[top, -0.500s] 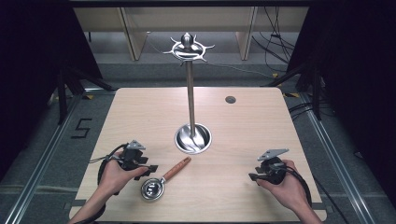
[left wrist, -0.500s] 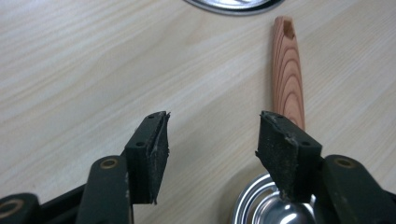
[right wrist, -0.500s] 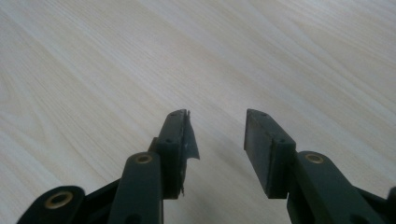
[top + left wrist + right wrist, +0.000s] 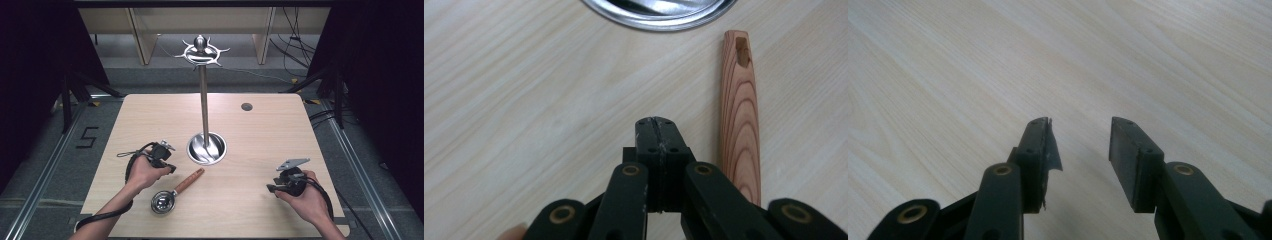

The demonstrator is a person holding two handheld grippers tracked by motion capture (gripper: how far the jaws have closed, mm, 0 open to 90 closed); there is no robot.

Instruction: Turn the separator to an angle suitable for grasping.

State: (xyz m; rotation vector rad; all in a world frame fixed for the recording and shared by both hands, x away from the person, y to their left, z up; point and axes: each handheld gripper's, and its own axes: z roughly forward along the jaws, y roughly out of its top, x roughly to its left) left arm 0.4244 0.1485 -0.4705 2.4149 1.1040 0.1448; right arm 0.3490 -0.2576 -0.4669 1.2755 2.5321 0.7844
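Scoop: a metal scoop (image 4: 163,201) with a wooden handle (image 4: 189,180) lies flat on the table (image 4: 260,140), near the front edge and left of centre; its bowl points toward the person, its handle slants up and right toward the stand.
Handle, close up: in the left gripper view the wooden handle (image 4: 740,115) lies just beside the jaws, on their right, not between them (a slot is cut through its far end).
Left gripper: the left gripper (image 4: 165,159) is held just above and left of the handle; its jaws are pressed together with nothing in them, and the pads (image 4: 658,137) meet over bare wood.
Right gripper: the right gripper (image 4: 280,186) rests near the front right of the table, well apart from the scoop; its jaws stand partly apart and hold nothing.
Stand: a steel stand (image 4: 204,100) with a round base dish (image 4: 206,148) rises at the table's centre, just beyond the handle's tip, and carries a ring of hooks (image 4: 201,51) on top.
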